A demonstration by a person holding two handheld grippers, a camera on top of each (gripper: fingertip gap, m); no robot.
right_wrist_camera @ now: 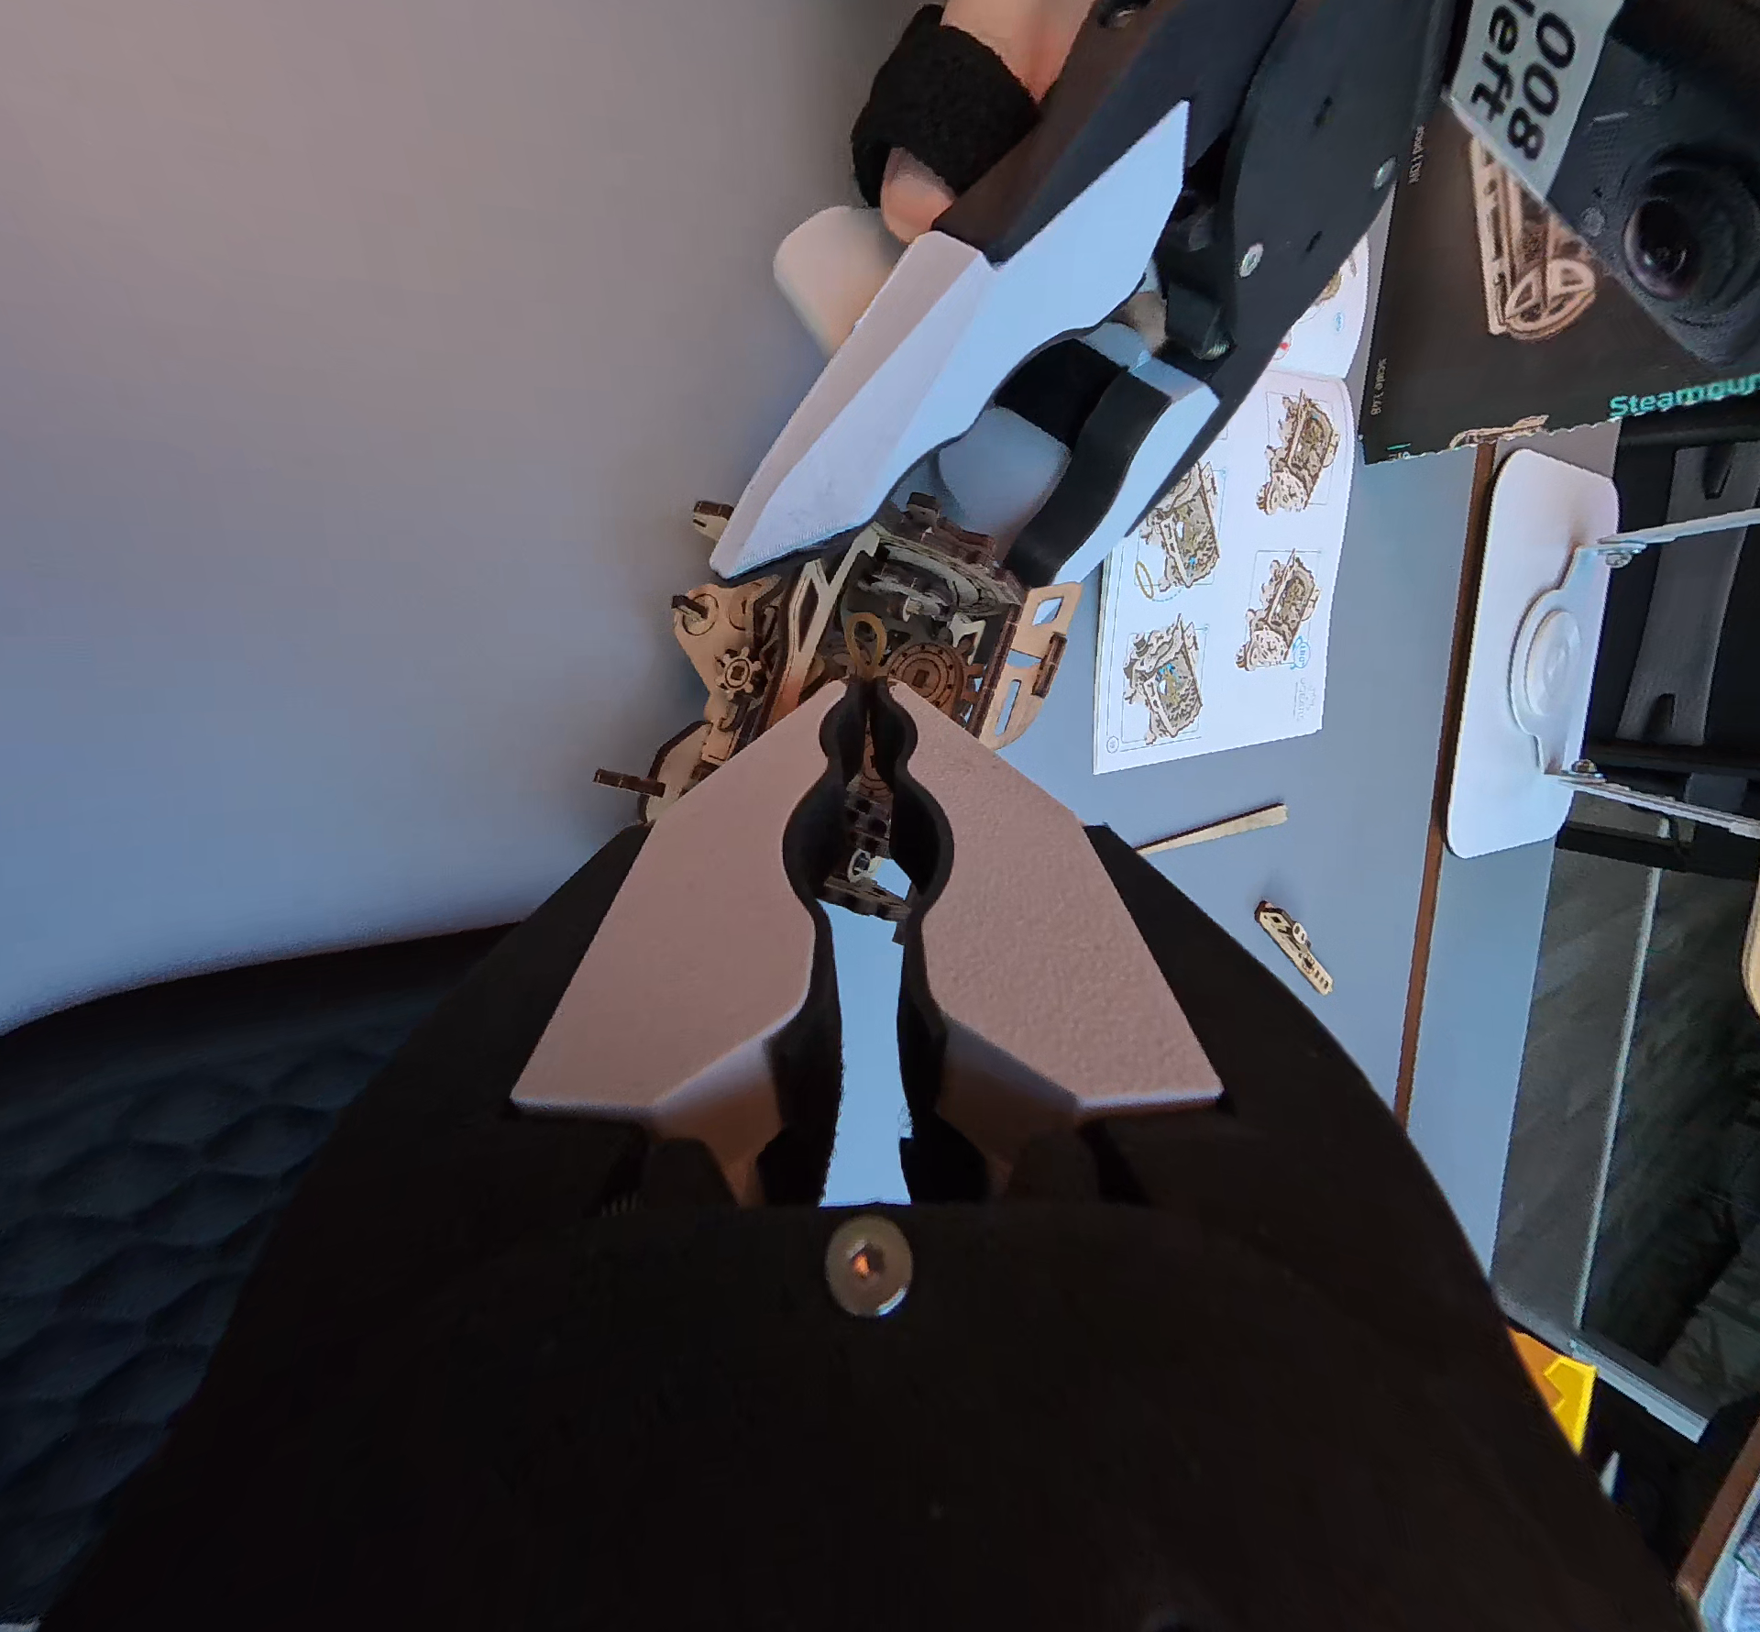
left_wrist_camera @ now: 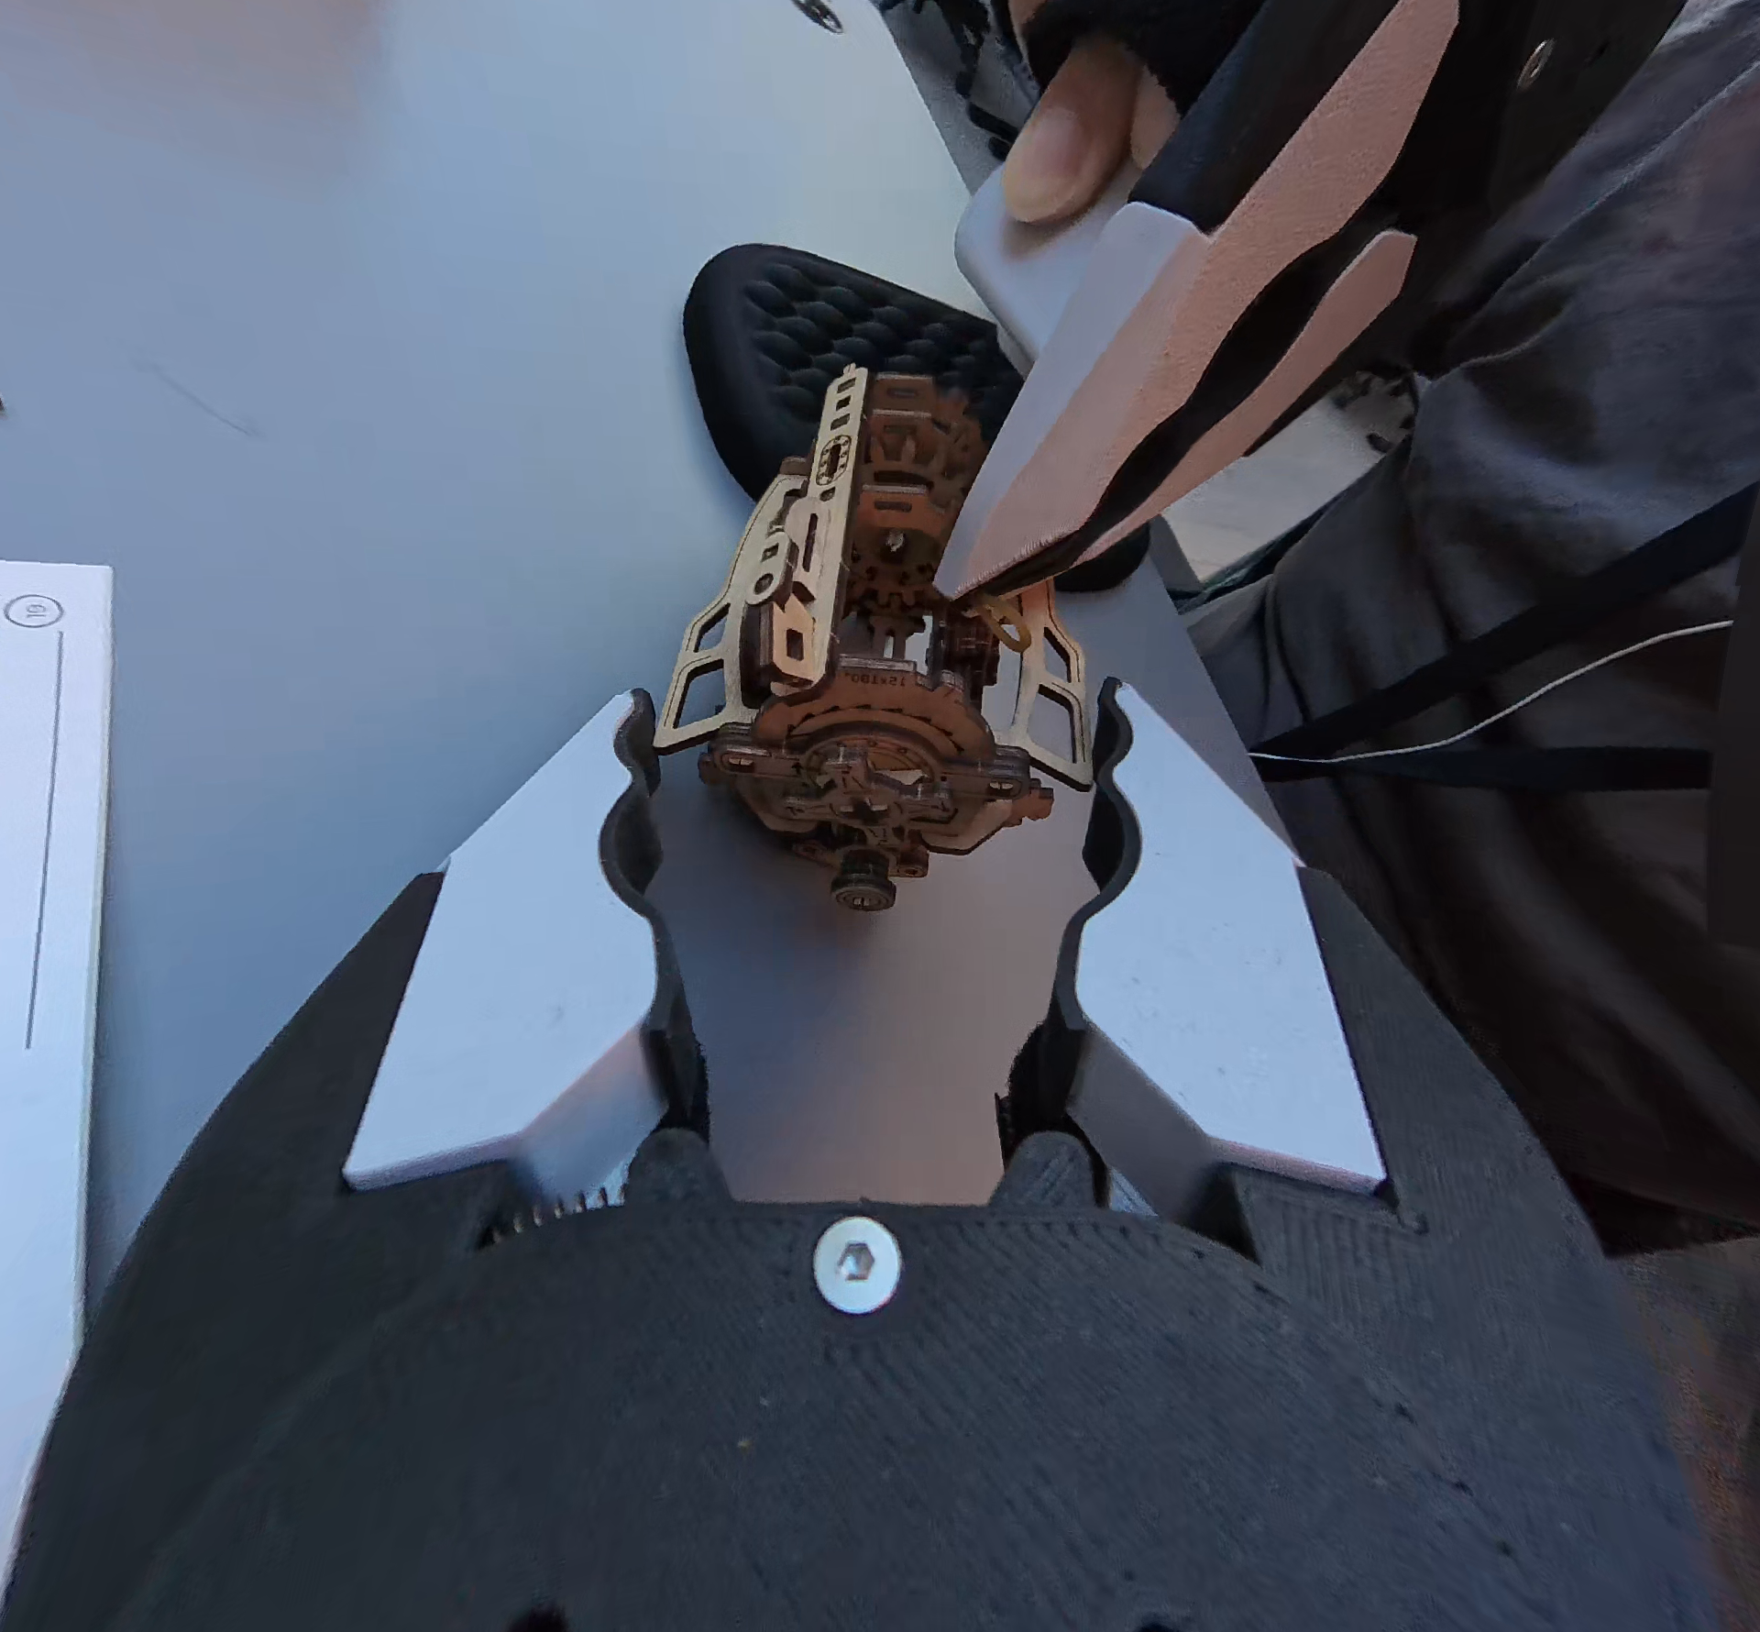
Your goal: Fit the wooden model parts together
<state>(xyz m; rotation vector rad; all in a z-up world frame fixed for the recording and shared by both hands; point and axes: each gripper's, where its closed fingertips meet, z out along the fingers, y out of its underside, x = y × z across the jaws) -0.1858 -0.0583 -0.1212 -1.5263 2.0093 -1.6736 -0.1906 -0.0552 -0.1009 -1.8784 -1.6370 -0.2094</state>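
A laser-cut wooden model (left_wrist_camera: 838,729) with gears and two side frames sits between the fingertips of my left gripper (left_wrist_camera: 871,719). The grey fingers (left_wrist_camera: 533,919) stand wide apart and press on the model's side frames, holding it just above the grey table (left_wrist_camera: 381,253). My right gripper (right_wrist_camera: 867,689), with pink fingers (right_wrist_camera: 686,919), is shut on a small loop-shaped wooden part (right_wrist_camera: 862,634). It holds the part against the model (right_wrist_camera: 952,662) near the gears. In the left wrist view the right gripper (left_wrist_camera: 952,586) comes in from the upper right, with the small part (left_wrist_camera: 1000,624) at its tip.
A picture instruction sheet (right_wrist_camera: 1229,567) and a black box (right_wrist_camera: 1486,367) lie beyond the model. A small wooden piece (right_wrist_camera: 1293,946) and a thin wooden strip (right_wrist_camera: 1210,829) lie loose on the table. A black mesh object (left_wrist_camera: 810,329) sits behind the model. A white box (left_wrist_camera: 48,824) is at the left. The tips of both grippers are at nearly the same place.
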